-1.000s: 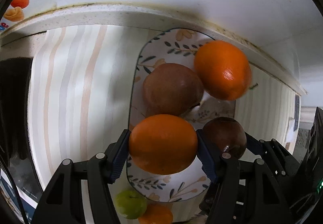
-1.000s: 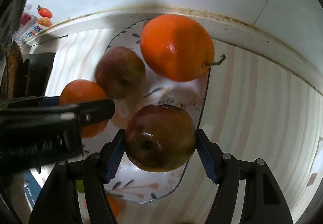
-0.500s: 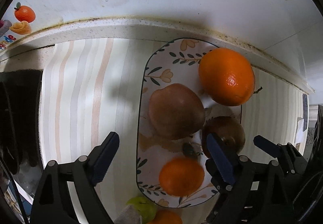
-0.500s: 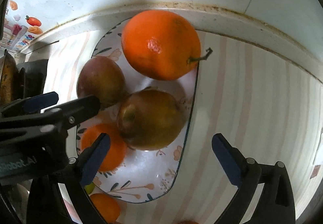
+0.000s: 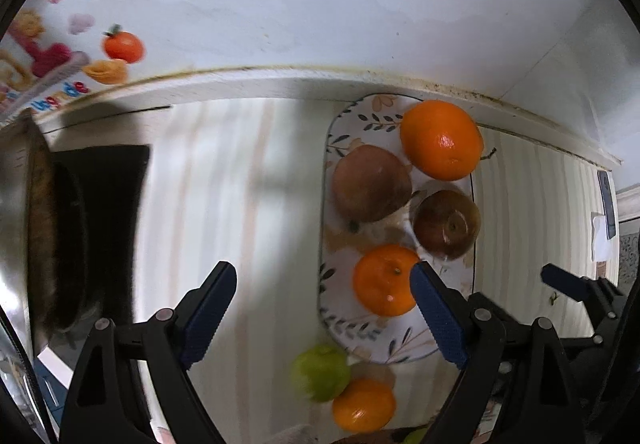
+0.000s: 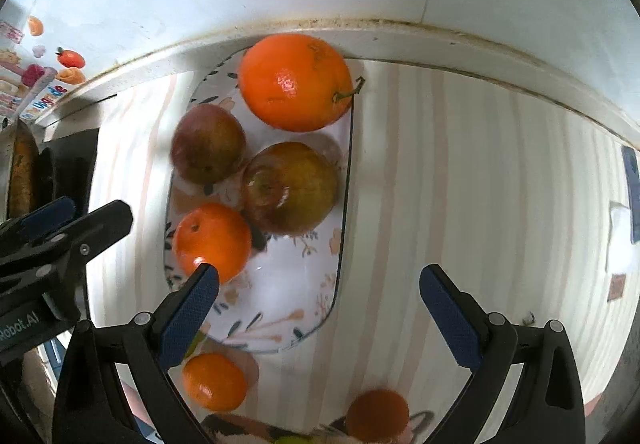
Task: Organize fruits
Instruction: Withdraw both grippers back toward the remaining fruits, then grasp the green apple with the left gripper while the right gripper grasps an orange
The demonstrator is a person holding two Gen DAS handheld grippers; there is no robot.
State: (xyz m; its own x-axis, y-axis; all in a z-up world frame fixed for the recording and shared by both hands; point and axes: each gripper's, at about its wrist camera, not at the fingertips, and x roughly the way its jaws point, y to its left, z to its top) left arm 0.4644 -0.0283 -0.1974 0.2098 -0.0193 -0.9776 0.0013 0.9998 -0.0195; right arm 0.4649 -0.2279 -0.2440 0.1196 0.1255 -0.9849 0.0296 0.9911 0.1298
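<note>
Left gripper (image 5: 322, 308) and right gripper (image 6: 318, 308), both spread wide, nothing between the jaws.

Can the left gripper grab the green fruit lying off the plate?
Probably yes. The left gripper is open and empty, and the green fruit lies just below it on the striped counter, with nothing on top; a small orange touches its side.
</note>
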